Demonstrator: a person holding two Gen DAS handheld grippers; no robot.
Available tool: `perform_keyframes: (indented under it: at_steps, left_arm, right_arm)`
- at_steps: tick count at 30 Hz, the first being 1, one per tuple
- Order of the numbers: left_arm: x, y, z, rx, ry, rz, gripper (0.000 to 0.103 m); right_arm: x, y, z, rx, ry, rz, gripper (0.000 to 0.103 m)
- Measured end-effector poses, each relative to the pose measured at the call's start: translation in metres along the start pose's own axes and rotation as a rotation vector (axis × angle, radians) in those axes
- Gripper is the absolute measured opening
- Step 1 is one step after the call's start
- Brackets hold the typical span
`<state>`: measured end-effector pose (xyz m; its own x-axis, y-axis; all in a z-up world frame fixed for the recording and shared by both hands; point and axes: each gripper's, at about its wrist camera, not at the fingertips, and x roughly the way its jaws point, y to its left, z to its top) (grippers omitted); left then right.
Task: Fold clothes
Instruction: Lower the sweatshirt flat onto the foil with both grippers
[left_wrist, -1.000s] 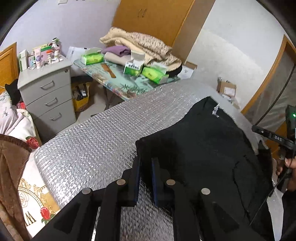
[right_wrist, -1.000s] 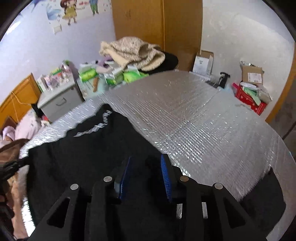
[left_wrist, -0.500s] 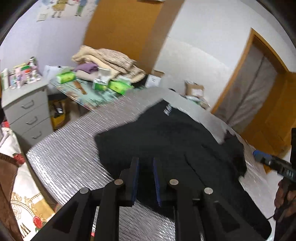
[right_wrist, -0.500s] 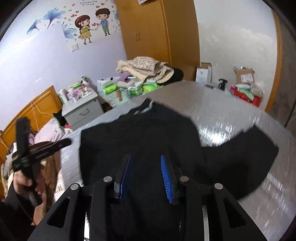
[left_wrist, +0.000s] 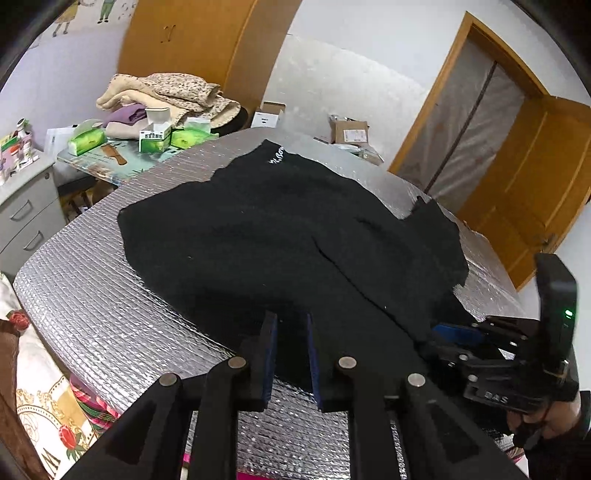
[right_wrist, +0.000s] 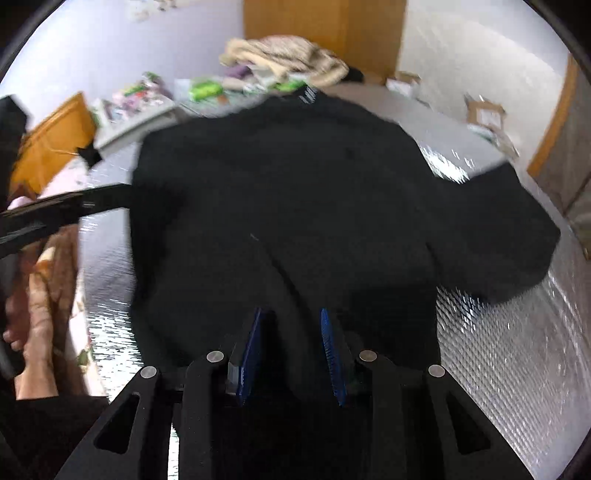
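Note:
A black garment (left_wrist: 277, 229) lies spread on the foil-covered table (left_wrist: 92, 295), collar with white lettering at the far end, one sleeve out to the right. My left gripper (left_wrist: 290, 332) is at the near hem, its narrow jaws closed on the black cloth. In the right wrist view the garment (right_wrist: 295, 184) fills the middle, blurred by motion. My right gripper (right_wrist: 291, 332) holds the near hem too, cloth filling the gap between its blue pads. The right gripper (left_wrist: 447, 330) also shows at the garment's near right corner. The left gripper (right_wrist: 122, 195) is a dark blur at the garment's left edge.
Beyond the table stands a side table (left_wrist: 110, 155) with tissue packs, boxes and piled blankets. A grey drawer unit (left_wrist: 26, 206) is at the left, patterned bedding (left_wrist: 33, 387) below it. Cardboard boxes (left_wrist: 349, 129) and an open wooden door (left_wrist: 535, 177) are at the right. A hand (right_wrist: 33, 295) shows at left.
Both grippers have drawn back toward the near edge with the garment. It now lies spread out flat, its sleeve swung out to the right. The left view has swung rightward.

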<state>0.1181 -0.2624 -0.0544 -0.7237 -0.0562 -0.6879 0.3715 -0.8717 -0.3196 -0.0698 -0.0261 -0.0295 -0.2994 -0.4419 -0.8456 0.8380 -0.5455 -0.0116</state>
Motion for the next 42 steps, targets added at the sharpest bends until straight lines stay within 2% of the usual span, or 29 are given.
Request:
perform_keyframes:
  at_steps: [1,3,4,6,11,17,19,20,22,27,32,34,37,42]
  left_arm:
    - [0.001,-0.002,0.0,0.005,0.006,0.0,0.016]
    - [0.005,-0.005,0.0,0.014,0.02,-0.002,0.016]
    - [0.007,-0.007,0.0,0.02,0.027,-0.005,0.016]
    - [0.011,-0.012,-0.001,0.032,0.038,-0.01,0.016]
    - [0.022,-0.029,-0.003,0.071,0.066,-0.031,0.016]
    - [0.03,-0.047,-0.005,0.105,0.086,-0.054,0.016]
    - [0.033,-0.053,-0.007,0.117,0.092,-0.06,0.016]
    - [0.034,-0.056,-0.007,0.123,0.095,-0.063,0.016]
    - [0.037,-0.062,-0.009,0.131,0.1,-0.071,0.016]
    - [0.04,-0.065,-0.013,0.128,0.107,-0.074,0.016]
    - [0.036,-0.051,-0.013,0.097,0.101,-0.041,0.016]
    - [0.033,-0.045,-0.012,0.089,0.097,-0.031,0.016]
    - [0.03,-0.039,-0.012,0.08,0.092,-0.019,0.016]
    - [0.031,-0.036,-0.011,0.076,0.096,-0.018,0.016]
  right_arm:
    - [0.003,-0.002,-0.001,0.008,0.009,0.005,0.033]
    - [0.0,-0.006,-0.006,0.008,-0.007,0.011,0.012]
    - [-0.003,-0.008,-0.009,0.013,-0.017,0.014,0.005]
    - [-0.013,-0.019,-0.014,0.055,-0.052,0.052,0.004]
    - [-0.05,-0.053,-0.033,0.182,-0.176,0.078,0.003]
    - [-0.102,-0.108,-0.066,0.384,-0.301,0.036,0.003]
    - [-0.111,-0.117,-0.077,0.418,-0.308,0.014,0.004]
    - [-0.115,-0.118,-0.08,0.421,-0.309,0.009,0.007]
    - [-0.118,-0.111,-0.082,0.405,-0.304,0.019,0.008]
    - [-0.109,-0.068,-0.066,0.276,-0.272,0.084,0.024]
    - [-0.079,-0.015,-0.042,0.081,-0.18,0.126,0.025]
    - [-0.065,-0.002,-0.035,0.03,-0.146,0.099,0.025]
    - [-0.048,0.01,-0.022,-0.031,-0.106,0.006,0.026]
    - [-0.018,0.005,-0.008,-0.061,-0.029,-0.071,0.026]
